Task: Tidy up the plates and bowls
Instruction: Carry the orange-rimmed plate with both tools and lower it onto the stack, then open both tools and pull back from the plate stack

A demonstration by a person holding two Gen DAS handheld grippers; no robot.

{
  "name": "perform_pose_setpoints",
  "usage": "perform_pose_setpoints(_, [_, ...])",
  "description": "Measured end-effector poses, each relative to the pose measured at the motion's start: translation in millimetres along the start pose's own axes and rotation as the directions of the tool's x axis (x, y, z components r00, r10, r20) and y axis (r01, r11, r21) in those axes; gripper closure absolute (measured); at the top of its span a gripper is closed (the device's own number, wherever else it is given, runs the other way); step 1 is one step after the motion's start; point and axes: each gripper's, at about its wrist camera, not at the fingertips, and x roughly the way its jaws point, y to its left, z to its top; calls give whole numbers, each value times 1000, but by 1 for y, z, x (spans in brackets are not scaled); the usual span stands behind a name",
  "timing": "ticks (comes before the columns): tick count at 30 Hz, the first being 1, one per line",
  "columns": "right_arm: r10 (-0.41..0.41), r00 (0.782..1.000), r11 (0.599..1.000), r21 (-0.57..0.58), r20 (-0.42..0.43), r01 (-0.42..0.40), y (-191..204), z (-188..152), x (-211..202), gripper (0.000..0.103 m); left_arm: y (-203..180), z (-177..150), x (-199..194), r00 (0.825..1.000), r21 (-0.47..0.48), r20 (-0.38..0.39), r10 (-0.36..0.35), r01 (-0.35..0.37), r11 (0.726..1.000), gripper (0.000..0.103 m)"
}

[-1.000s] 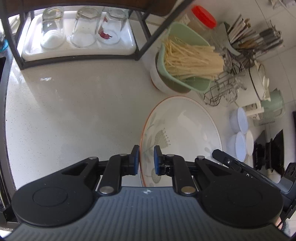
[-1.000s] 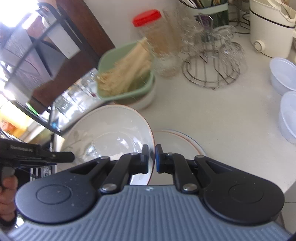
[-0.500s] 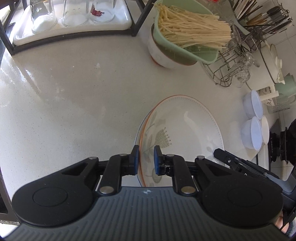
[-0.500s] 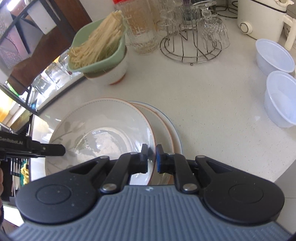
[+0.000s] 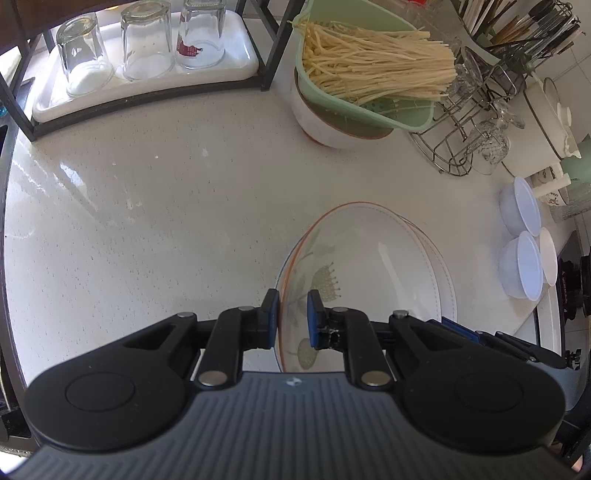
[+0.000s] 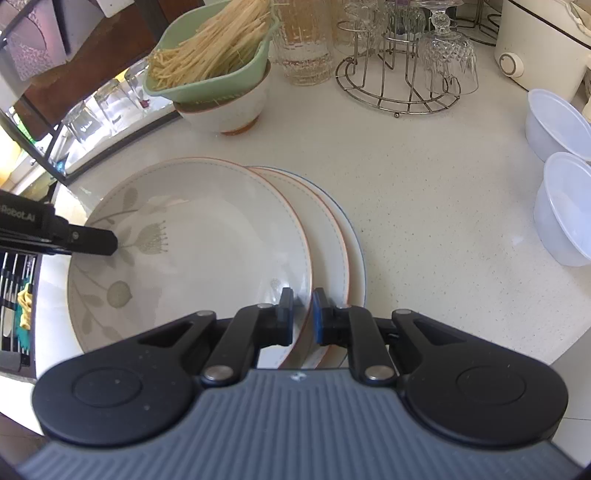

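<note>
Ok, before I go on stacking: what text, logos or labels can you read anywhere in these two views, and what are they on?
"Robot.AI": white lettering on the left gripper's black body at the right wrist view's left edge; anything before it is cut off.
Red print on the glass in the white tray: a picture or mark, too small to read.
Small emblem on each gripper's grey ribbed housing, as on the right gripper: a logo, no letters legible.
Floral plate: a pattern, no words.

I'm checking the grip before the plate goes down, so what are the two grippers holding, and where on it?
Both hold the floral plate by its rim: the left gripper on one edge, the right gripper on the opposite edge, above the stacked plates.
</note>
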Motion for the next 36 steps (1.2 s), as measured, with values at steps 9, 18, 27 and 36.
perform_pose_setpoints(9, [3, 1000, 1000, 20, 30, -3, -2, -5, -1, 90, -8, 2, 0, 1000, 15, -16, 22, -22, 1000, 82])
perform_pose_setpoints(18, [28, 999, 1000, 5, 43, -29, -6, -4, -6, 90, 4, -7, 0, 998, -80, -56, 15, -19, 997, 81])
perform_pose_setpoints(27, [84, 996, 996, 37, 44, -85, -25, 0, -15, 91, -12, -15, -11, 998, -73, -7, 66, -67, 995, 81])
perform_pose_setpoints(36, [111, 989, 993, -61, 101, -105, -40, 10, -40, 91, -47, -31, -43, 990, -127, 113, 83, -68, 990, 81])
